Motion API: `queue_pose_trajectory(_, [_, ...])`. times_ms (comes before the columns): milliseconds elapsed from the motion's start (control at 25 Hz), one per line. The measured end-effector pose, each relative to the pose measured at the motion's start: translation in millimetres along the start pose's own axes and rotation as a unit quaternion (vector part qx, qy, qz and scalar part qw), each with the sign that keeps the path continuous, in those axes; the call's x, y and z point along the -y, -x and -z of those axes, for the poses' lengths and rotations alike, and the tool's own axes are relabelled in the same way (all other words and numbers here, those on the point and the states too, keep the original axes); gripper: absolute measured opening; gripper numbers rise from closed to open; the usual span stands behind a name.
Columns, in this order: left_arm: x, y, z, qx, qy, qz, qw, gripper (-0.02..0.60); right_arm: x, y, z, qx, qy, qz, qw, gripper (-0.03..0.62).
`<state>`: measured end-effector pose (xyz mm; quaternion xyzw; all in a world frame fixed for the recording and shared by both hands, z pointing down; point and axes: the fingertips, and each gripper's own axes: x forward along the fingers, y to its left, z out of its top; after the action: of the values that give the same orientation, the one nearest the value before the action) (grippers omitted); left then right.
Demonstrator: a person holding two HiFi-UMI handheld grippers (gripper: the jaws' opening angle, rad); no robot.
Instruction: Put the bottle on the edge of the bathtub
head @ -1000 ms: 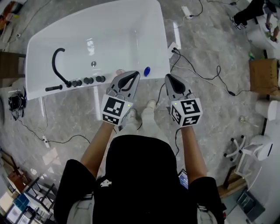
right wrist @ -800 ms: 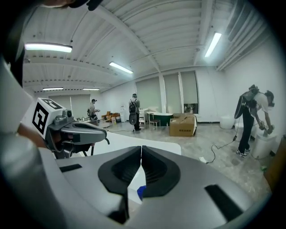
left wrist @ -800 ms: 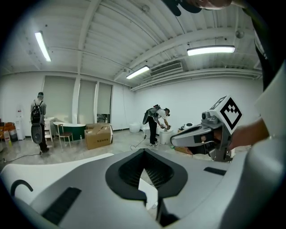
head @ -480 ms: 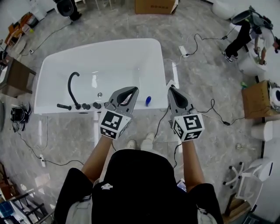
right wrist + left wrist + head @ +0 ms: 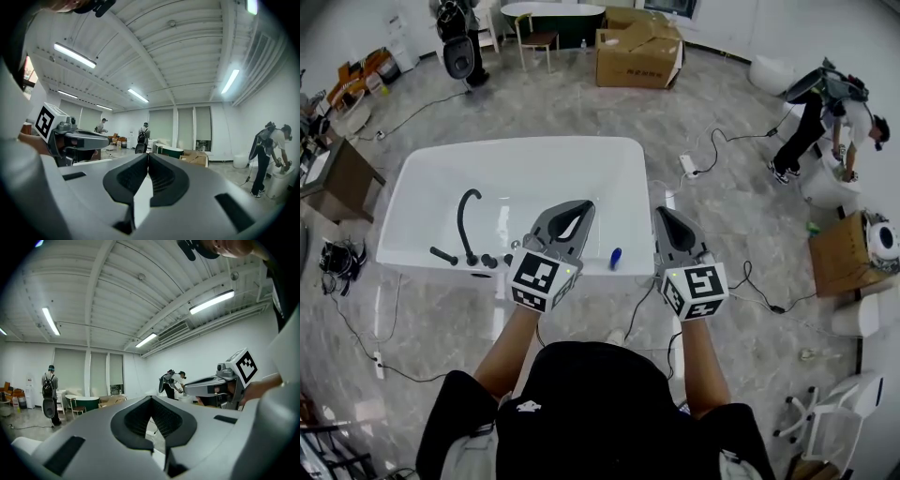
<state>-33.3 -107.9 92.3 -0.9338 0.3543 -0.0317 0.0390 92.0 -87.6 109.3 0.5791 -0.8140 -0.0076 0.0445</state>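
Both grippers have risen since the earlier frames and now point level across the room, and the bathtub sits lower and smaller in the head view, with more of the room showing beyond it. The left gripper (image 5: pixel 582 206) has its grey jaws pressed together at the tips, with nothing between them. The right gripper (image 5: pixel 660 212) is closed the same way and is also empty. Each is held out in front of the person, above the near side of the white bathtub (image 5: pixel 422 187).

The small blue bottle (image 5: pixel 616 258) has stayed where it was, on the near long edge of the bathtub, close to its right-hand corner. In the head view it shows between the two grippers, touching neither. A black curved tap (image 5: pixel 467 217) stands on the same near edge, toward the left corner, well apart from the bottle.

Black cables (image 5: pixel 727 141) trail over the grey marbled floor (image 5: pixel 534 103) to the right of the bathtub. A brown cardboard box (image 5: pixel 639 42) stands beyond the far edge, and a person (image 5: pixel 825 108) bends over at the far right.
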Motion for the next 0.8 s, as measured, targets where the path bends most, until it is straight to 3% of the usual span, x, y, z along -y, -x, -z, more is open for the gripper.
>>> queue_pose_trajectory(240, [-6.5, 21.3, -17.5, 0.016, -0.004, -0.012, 0.9998, 0.012, -19.0, 1.0, -16.8, 0.012, 0.018, -0.006, 1.0, 0.025])
queue_pose_trajectory(800, [-8.2, 25.4, -16.6, 0.022, 0.002, -0.022, 0.9995, 0.014, -21.9, -0.1, -14.1, 0.014, 0.007, -0.012, 1.0, 0.025])
